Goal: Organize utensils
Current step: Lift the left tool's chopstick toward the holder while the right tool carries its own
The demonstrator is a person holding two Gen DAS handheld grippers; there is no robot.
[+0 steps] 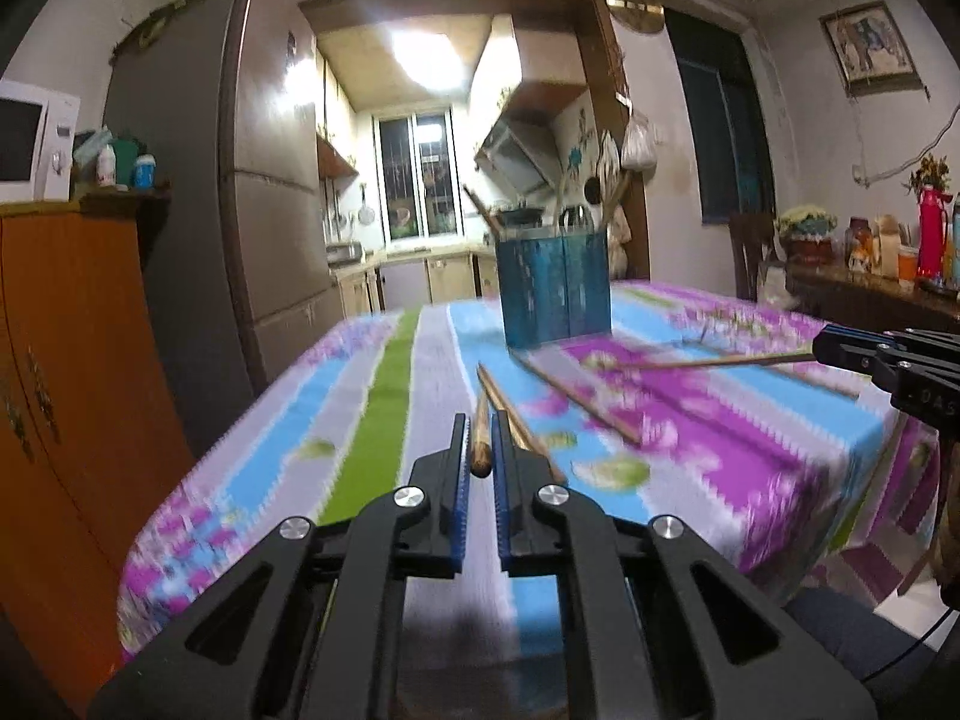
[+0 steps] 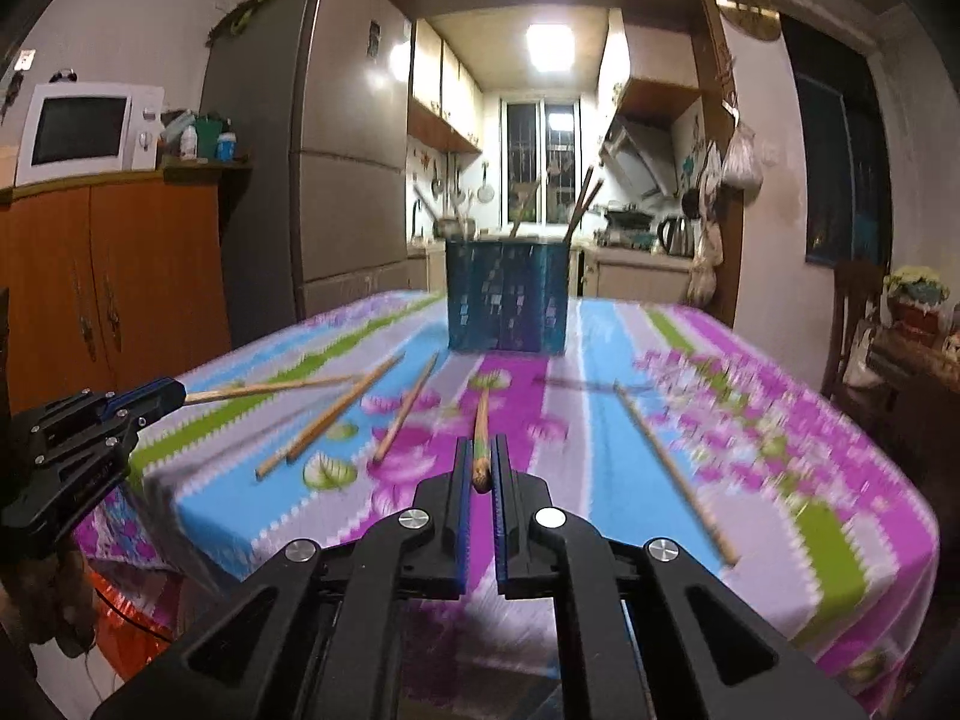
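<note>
A dining table under a striped, flowered tablecloth (image 2: 630, 360) carries everything, and the pictures are smeared by motion. Off its far left corner stand a tall grey fridge (image 2: 336, 138) and, nearer, an orange cabinet (image 2: 114, 276) with a white microwave (image 2: 90, 132) on top. Toward the far edge, about midway along it, stands a blue utensil holder (image 2: 507, 297), upright, with several sticks already leaning out of its top. Between the holder and the near edge lie loose chopsticks: a crossed pair (image 2: 336, 414) and a single one (image 2: 405, 411) toward the left side, another single one (image 2: 672, 468) running toward the near right corner. The left gripper (image 1: 479, 450) is clenched on one chopstick (image 1: 480, 426), which points ahead toward the holder; the right gripper (image 2: 480, 462) is likewise clamped on its own chopstick (image 2: 481, 429). Both are above the near edge, side by side, with the scattered sticks lying between them and the holder.
</note>
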